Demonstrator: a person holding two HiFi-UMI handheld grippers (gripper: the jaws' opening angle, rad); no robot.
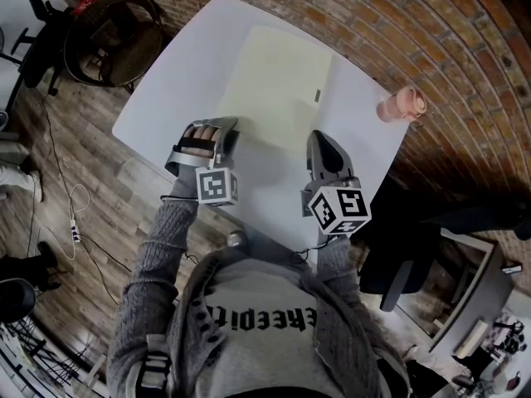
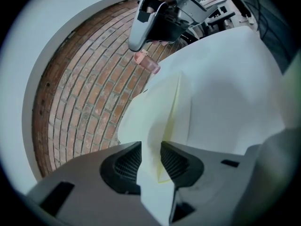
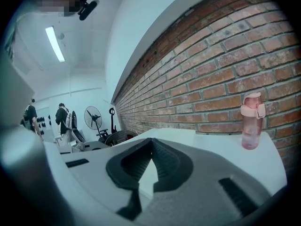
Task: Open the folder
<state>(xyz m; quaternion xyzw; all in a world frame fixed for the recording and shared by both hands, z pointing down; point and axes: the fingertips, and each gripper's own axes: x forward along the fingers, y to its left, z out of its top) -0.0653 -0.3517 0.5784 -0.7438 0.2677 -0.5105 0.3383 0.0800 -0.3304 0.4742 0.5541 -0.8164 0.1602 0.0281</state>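
Right, folder lies flat and closed mid-bench. Left gripper jaws are spread around the folder's near-left corner. Right gripper jaws are pressed together, empty, at the folder's near-right edge. Pink bottle stands right of the folder.

Even, bright light fell on the white table in the head view, and the pale folder looked nearly washed out against it. Shadows on the tabletop were faint. The brick wall bowed strongly toward the frame edges, and the lower right corner was dim. Both gripper views were ringed by a dark round border, with the brick courses curving at the sides. In the right gripper view a ceiling strip lamp glowed at upper left. In the left gripper view the folder's nearest part, at bottom centre, was soft.
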